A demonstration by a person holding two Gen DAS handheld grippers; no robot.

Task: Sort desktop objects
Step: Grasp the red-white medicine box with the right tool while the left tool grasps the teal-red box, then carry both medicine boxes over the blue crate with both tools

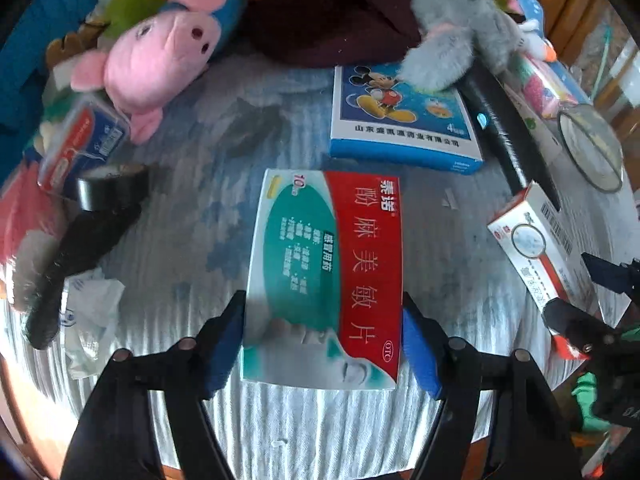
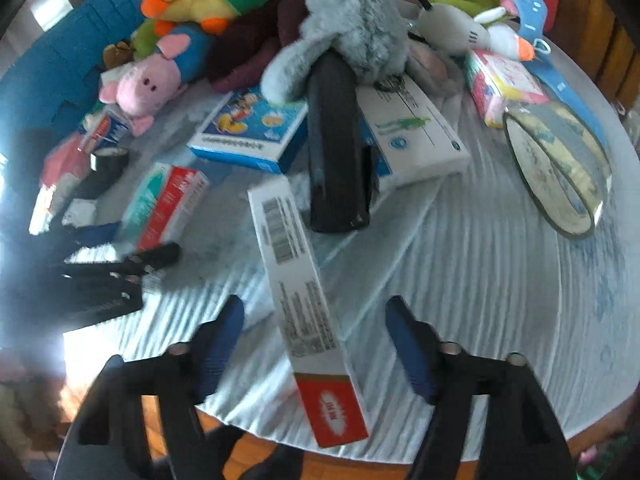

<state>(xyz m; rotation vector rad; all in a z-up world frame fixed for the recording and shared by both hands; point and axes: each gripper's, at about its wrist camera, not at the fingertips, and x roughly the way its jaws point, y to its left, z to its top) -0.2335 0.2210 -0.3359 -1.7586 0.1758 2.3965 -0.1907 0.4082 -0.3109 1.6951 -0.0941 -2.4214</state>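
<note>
Red-and-teal medicine box (image 1: 324, 276) lies flat on the striped tablecloth (image 1: 192, 240), between the left gripper (image 1: 323, 340) fingers; pads sit at both long edges, whether pinched or just bracketing I cannot tell. Right gripper (image 2: 314, 344) is spread wide around a long white-and-red carton (image 2: 304, 292), not touching. Risk: that carton overhangs the table edge and a nudge could tip it off. Count: four cartons visible, one Mickey box (image 1: 400, 116) among them, two tape rolls.
</note>
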